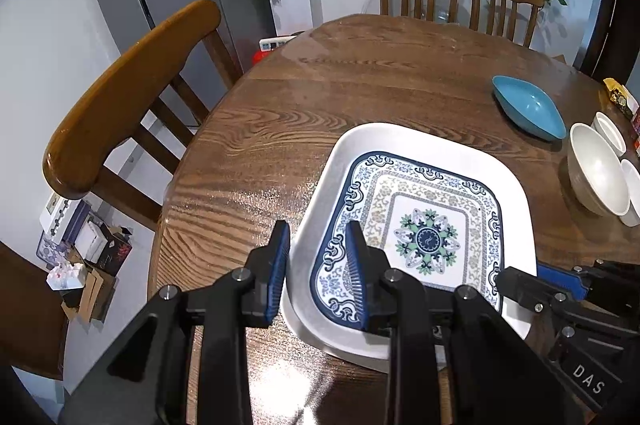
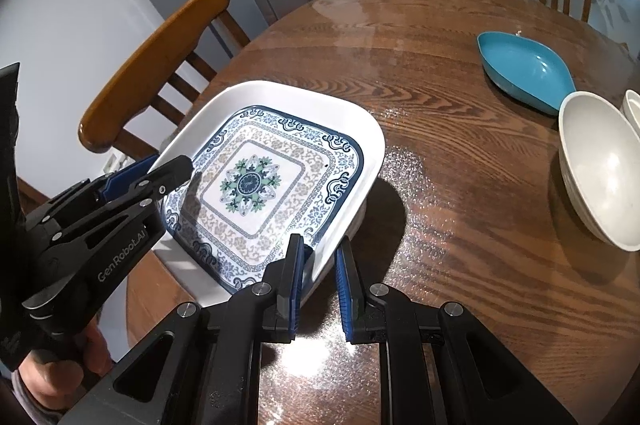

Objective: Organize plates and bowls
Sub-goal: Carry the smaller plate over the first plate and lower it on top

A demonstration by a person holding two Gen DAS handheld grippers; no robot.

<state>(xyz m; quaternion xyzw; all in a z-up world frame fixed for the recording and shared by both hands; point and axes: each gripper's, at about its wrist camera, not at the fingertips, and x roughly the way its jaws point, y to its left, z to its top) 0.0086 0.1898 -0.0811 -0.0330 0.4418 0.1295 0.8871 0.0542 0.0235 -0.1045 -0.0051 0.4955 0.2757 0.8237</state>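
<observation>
Both spread grippers, left gripper [image 1: 318, 257] and right gripper [image 2: 320, 271], are straddling the white tray's [image 2: 360, 141] rim, holding a blue-patterned plate [image 2: 260, 185].

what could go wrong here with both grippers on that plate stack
1. The patterned plate lies loose inside the white dish, so tilting could slide it out.
2. The left gripper and right gripper straddle opposite rims with jaws open; uneven closing could twist the stack.
3. The stack sits near the table edge by the chair; a push might tip it off.
</observation>
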